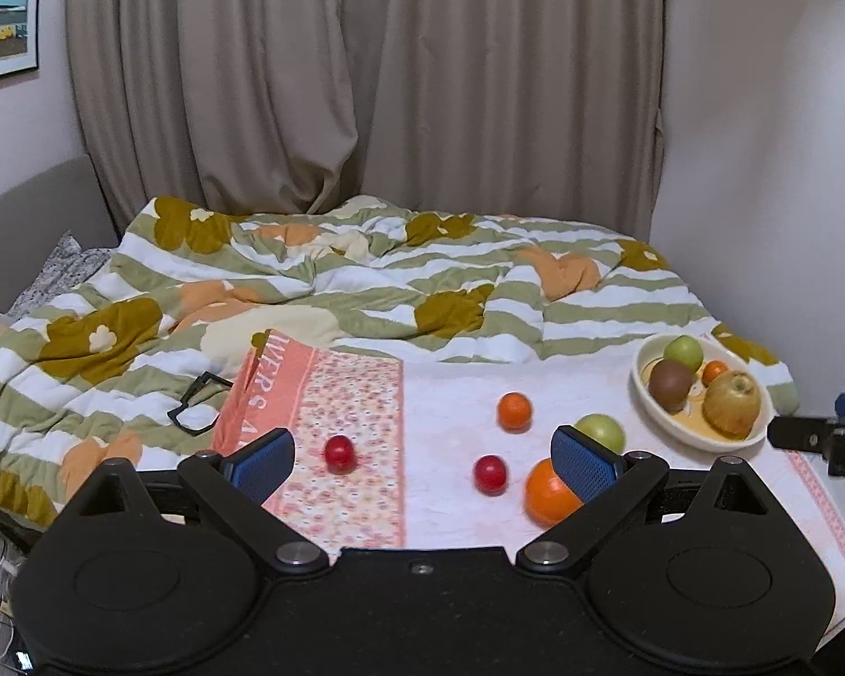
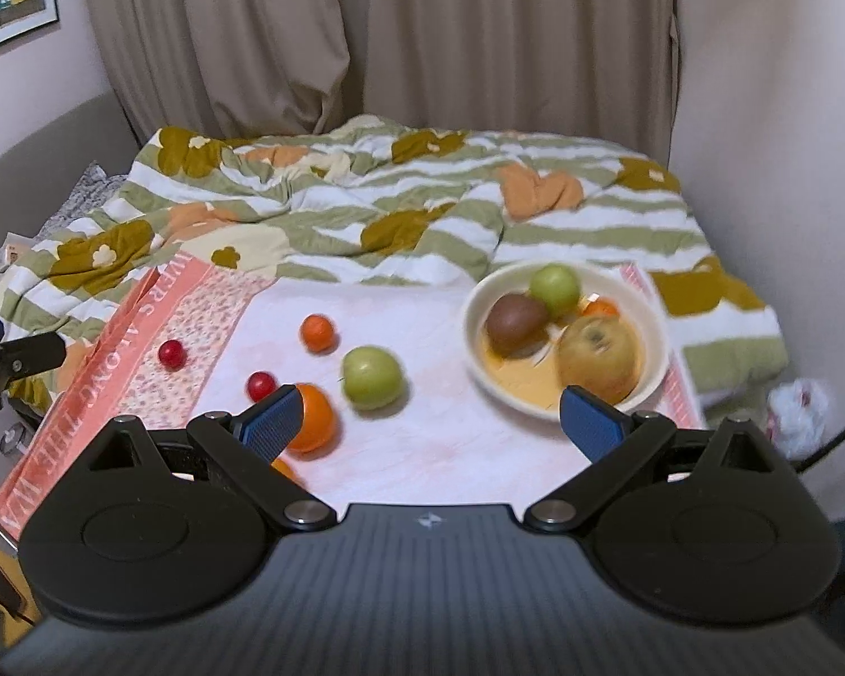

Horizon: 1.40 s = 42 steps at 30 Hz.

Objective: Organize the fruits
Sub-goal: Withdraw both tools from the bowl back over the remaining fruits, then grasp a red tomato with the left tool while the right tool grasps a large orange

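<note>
Both the left gripper [image 1: 422, 459] and right gripper [image 2: 429, 414] hang empty with jaws wide, since five fruits lie loose mid-towel [image 2: 422, 450] awaiting the bowl [image 2: 656, 332] by its right edge, the green apple [image 2: 373, 376] nearest.
</note>
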Available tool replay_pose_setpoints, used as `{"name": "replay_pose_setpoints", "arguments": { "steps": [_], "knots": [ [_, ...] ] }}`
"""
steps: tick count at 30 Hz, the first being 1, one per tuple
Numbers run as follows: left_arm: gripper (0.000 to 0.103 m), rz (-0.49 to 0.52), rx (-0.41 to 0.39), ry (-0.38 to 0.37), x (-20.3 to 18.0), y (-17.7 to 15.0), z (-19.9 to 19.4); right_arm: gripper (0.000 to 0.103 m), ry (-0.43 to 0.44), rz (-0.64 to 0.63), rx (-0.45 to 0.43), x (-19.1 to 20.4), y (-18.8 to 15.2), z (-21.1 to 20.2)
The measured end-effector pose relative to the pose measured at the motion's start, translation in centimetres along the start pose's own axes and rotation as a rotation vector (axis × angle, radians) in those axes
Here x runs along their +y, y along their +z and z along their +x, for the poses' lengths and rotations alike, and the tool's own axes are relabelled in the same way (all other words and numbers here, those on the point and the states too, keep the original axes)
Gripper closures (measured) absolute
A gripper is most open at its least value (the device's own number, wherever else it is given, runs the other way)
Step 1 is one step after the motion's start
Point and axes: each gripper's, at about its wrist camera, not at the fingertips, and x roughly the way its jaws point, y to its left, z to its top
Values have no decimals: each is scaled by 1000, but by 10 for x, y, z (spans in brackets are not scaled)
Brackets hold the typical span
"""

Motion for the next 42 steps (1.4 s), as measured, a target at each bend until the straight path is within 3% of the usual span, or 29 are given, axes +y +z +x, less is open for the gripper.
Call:
{"name": "replay_pose_setpoints", "arguments": {
  "steps": [11, 23, 37, 42],
  "knots": [
    [4, 55, 51, -100, 65, 2, 50, 0, -75, 89, 60, 82, -21, 31],
    [6, 134, 144, -165, 97, 7, 128, 0, -147, 167, 122, 118, -33, 82],
    [28, 190, 288, -203, 95, -10, 205, 0, -176, 172, 195, 115, -32, 155],
    [47, 204, 321, -195, 91, -16, 222, 0, -171, 151, 215, 115, -31, 169]
  ]
}}
